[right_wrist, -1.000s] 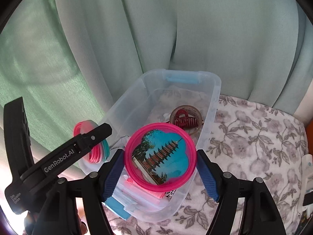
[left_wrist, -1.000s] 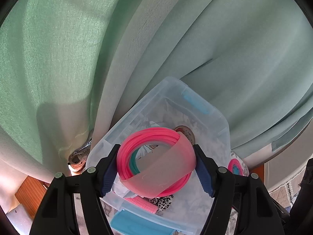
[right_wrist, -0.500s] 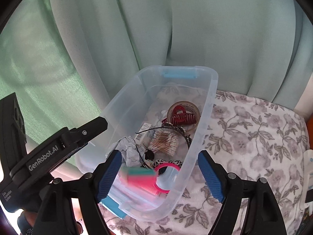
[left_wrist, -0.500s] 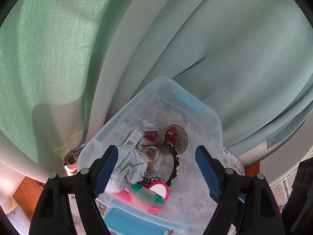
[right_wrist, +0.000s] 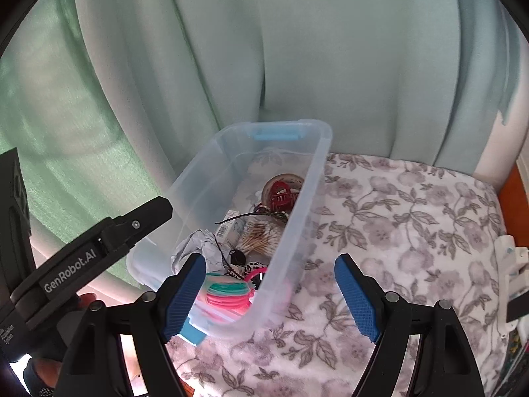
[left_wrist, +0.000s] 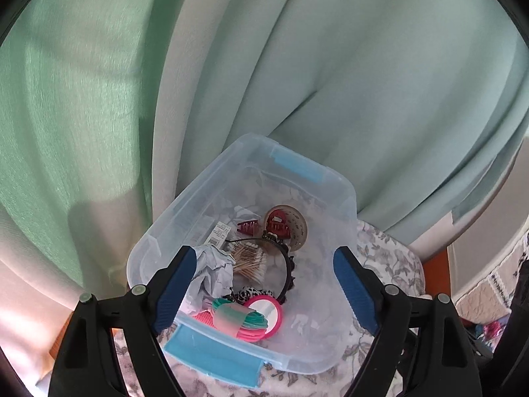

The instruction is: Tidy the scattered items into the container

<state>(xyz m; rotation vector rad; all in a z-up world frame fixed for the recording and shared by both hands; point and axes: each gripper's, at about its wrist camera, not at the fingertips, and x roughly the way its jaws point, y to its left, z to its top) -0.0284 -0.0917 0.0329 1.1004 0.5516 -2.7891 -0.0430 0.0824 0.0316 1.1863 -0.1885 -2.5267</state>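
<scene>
Floral cloth [right_wrist: 396,218] carries the clear container [right_wrist: 307,198] before both jaws. "GenRobot.AI" marks the left gripper [left_wrist: 264,284], opening with nothing between; right gripper [right_wrist: 271,294] gapes empty. Barcode label [left_wrist: 218,235] unreadable.

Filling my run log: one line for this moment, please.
left gripper: opening, empty | right gripper: open, empty | pink hoops: in bin

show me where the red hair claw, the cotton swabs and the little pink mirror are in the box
Red hair claw [left_wrist: 277,224], left wrist view, on its arched back.
Cotton swabs [left_wrist: 248,259], left wrist view, mid-bundle.
Pink mirror [left_wrist: 264,311], left wrist view, on the glass.
</scene>
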